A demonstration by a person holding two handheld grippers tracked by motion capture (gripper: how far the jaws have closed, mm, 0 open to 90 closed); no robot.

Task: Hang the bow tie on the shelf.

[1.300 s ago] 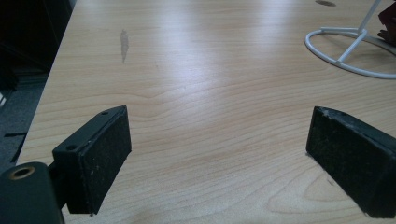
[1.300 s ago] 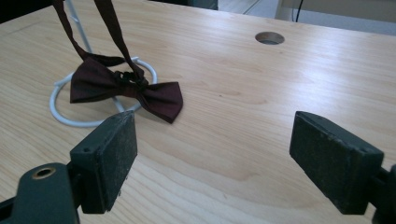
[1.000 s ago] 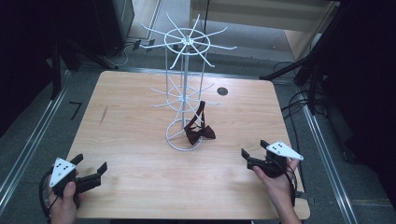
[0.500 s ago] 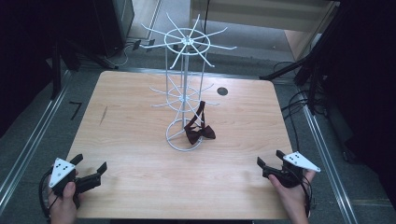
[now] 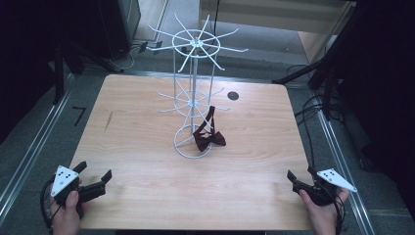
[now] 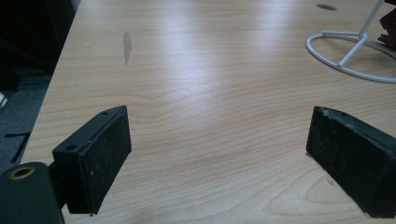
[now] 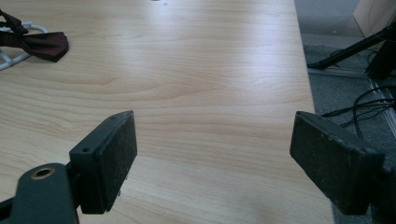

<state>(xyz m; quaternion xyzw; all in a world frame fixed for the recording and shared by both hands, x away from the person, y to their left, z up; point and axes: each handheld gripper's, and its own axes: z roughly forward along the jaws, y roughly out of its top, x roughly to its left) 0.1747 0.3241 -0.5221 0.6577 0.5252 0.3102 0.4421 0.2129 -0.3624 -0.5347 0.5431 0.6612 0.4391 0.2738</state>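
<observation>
A white wire display stand [image 5: 194, 93] rises from the middle of the wooden table [image 5: 147, 127]. A dark red bow tie [image 5: 209, 137] hangs by its strap from a lower hook and rests on the stand's ring base [image 6: 348, 56]. In the right gripper view the bow tie [image 7: 44, 44] lies at the far left. My left gripper [image 5: 93, 172] is open at the near left corner, nothing between its pads [image 6: 100, 154]. My right gripper [image 5: 299, 176] is open at the near right corner, its pads [image 7: 114, 149] wide apart over bare wood.
A dark round hole [image 5: 233, 96] sits in the tabletop behind the stand, and a grey streak [image 5: 108, 120] marks the left side. Metal rails [image 5: 29, 152] run along both sides of the table. Cables [image 5: 313, 107] and stand legs lie on the floor at the right.
My right gripper has drawn back toward the near right corner and the table's edge. The left gripper, stand and bow tie have stayed put.
</observation>
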